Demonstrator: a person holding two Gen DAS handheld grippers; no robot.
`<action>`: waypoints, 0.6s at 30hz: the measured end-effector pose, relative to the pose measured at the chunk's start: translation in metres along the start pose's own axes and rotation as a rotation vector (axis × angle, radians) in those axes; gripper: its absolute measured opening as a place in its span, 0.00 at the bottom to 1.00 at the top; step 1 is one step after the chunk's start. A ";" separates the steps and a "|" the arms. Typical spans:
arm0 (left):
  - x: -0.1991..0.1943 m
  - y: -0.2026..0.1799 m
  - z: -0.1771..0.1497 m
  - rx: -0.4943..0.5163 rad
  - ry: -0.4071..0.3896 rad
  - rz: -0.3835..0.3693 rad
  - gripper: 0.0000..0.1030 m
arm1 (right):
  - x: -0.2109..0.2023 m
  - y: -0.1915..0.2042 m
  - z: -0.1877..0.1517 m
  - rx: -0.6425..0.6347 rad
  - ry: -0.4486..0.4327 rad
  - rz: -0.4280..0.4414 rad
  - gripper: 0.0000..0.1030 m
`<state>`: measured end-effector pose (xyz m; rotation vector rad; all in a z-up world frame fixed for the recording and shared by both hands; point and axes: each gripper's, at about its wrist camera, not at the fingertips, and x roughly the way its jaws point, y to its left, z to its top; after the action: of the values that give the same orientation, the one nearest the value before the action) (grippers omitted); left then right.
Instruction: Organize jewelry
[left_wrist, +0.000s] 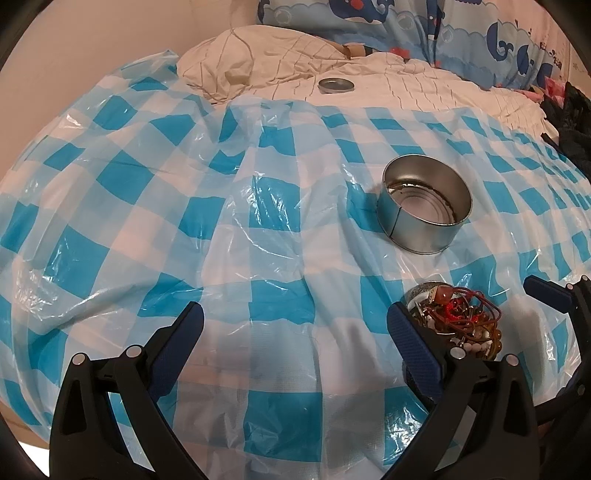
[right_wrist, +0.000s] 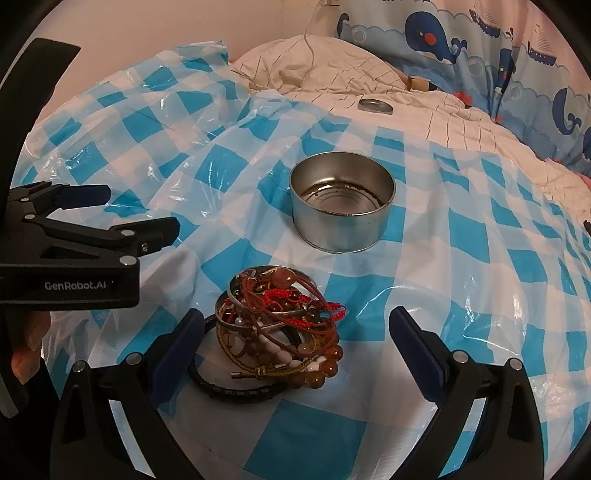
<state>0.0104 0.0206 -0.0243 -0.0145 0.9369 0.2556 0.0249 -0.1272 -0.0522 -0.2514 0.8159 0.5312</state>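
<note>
cream quilt (left_wrist: 406, 96), whale-print bedding (right_wrist: 461, 44), plain wall (left_wrist: 92, 37).

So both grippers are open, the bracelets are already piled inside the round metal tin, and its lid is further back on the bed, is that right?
Not quite: the bracelets lie heaped on the checkered plastic sheet, in front of the tin, which is empty. The right wrist view shows it. The rest holds.

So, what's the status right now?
Both grippers open: left, right. Jewelry piled, untouched. Tin empty. Nothing in the way.

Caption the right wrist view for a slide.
Open right gripper approaching tangled jewelry pile before an empty tin.
</note>
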 end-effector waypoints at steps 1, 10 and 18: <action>0.000 -0.001 0.000 0.002 -0.001 0.001 0.93 | 0.000 0.000 0.000 0.000 0.001 0.000 0.93; 0.000 -0.003 -0.001 0.001 -0.002 0.001 0.93 | -0.002 0.000 0.000 -0.010 -0.020 0.004 0.93; 0.001 -0.007 0.000 0.007 -0.003 0.004 0.93 | -0.002 -0.001 -0.001 0.002 0.002 0.043 0.70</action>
<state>0.0126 0.0139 -0.0256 -0.0056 0.9353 0.2562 0.0239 -0.1290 -0.0518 -0.2329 0.8254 0.5709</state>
